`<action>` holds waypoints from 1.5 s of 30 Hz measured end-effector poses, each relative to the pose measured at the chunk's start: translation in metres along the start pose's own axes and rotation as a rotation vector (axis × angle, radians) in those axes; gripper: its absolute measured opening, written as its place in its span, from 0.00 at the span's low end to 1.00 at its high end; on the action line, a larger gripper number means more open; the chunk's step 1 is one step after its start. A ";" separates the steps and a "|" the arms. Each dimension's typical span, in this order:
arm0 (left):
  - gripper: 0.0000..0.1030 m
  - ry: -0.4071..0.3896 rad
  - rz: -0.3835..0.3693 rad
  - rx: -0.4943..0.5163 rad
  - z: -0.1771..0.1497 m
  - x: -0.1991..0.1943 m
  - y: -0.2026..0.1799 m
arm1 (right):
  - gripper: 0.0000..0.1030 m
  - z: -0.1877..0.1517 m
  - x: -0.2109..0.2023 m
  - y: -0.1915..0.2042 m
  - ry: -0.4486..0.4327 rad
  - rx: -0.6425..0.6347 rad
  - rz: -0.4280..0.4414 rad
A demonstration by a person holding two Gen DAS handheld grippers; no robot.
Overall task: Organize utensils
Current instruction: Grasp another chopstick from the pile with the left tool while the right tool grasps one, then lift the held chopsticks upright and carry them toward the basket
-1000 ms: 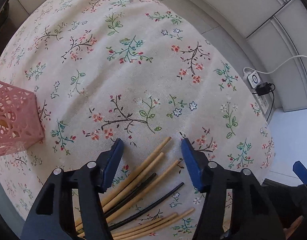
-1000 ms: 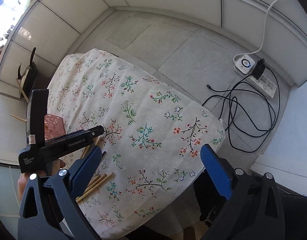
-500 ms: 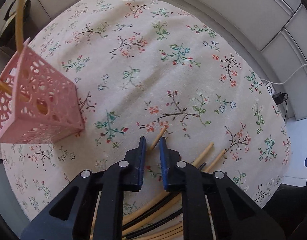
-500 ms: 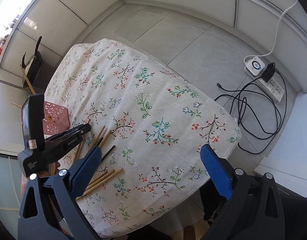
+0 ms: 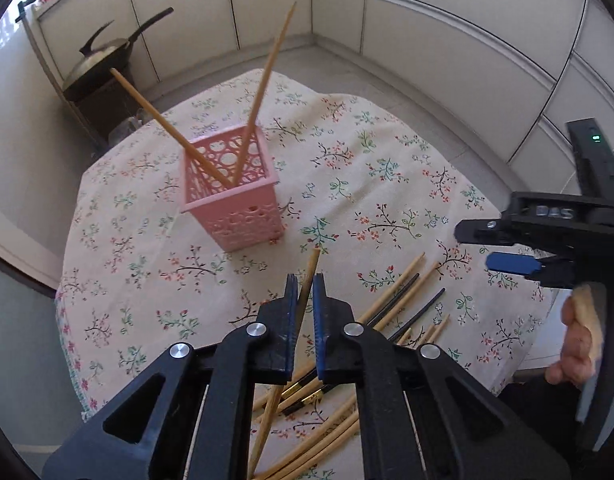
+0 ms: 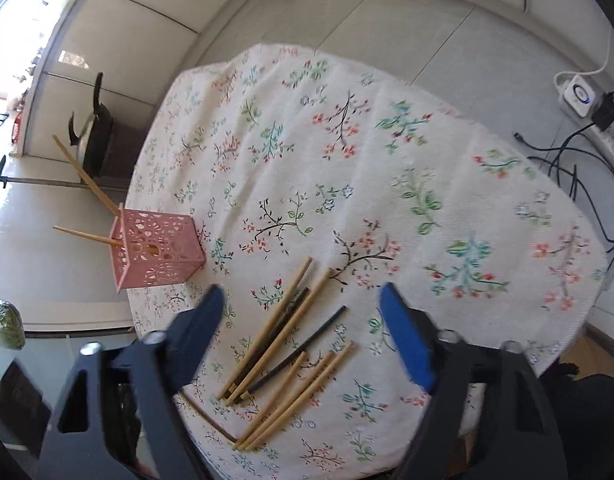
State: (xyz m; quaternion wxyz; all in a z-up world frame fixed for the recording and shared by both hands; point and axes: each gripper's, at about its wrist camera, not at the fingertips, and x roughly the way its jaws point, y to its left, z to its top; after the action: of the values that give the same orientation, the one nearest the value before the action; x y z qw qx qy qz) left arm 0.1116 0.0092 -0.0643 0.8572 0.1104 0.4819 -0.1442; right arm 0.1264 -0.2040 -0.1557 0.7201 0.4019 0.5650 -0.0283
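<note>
Since the earlier frame the left gripper (image 5: 303, 304) has clamped one bamboo chopstick (image 5: 307, 284) and lifted it, tilted downward below the pink holder (image 5: 235, 196) at frame centre (two sticks inside), while the right gripper (image 6: 303, 336), jaws just narrowing yet empty, hovers over the loose chopsticks (image 6: 291, 352).

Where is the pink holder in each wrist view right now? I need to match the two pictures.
Left wrist view: the pink holder stands upright on the floral tablecloth, centre-left, beyond the left gripper, two wooden chopsticks inside.
Right wrist view: the pink holder appears at the left edge of the cloth, looking tipped sideways, left of the right gripper.
Shared landmark: the loose chopstick pile.
</note>
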 end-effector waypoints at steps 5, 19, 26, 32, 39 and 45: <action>0.06 -0.049 0.008 -0.034 -0.008 -0.021 0.006 | 0.34 0.005 0.031 0.012 0.038 0.002 -0.033; 0.05 -0.061 -0.007 -0.091 -0.012 -0.024 0.033 | 0.27 -0.001 0.066 0.030 0.060 -0.010 -0.137; 0.05 -0.046 0.006 -0.105 -0.016 -0.021 0.039 | 0.13 -0.002 0.073 0.037 0.007 0.012 -0.156; 0.05 -0.045 0.016 -0.131 -0.018 -0.022 0.045 | 0.11 -0.003 0.082 0.048 -0.020 0.001 -0.118; 0.05 -0.116 0.022 -0.170 -0.017 -0.048 0.056 | 0.09 -0.021 0.051 0.079 -0.083 -0.143 -0.019; 0.04 -0.177 0.031 -0.202 -0.019 -0.070 0.063 | 0.08 -0.042 -0.003 0.096 -0.187 -0.313 0.054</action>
State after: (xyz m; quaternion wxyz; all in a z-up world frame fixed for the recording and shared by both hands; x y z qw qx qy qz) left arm 0.0843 0.0846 -0.0108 0.9053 0.0179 0.4147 -0.0907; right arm 0.1396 -0.1153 -0.1022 0.8235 0.2957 0.4823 0.0419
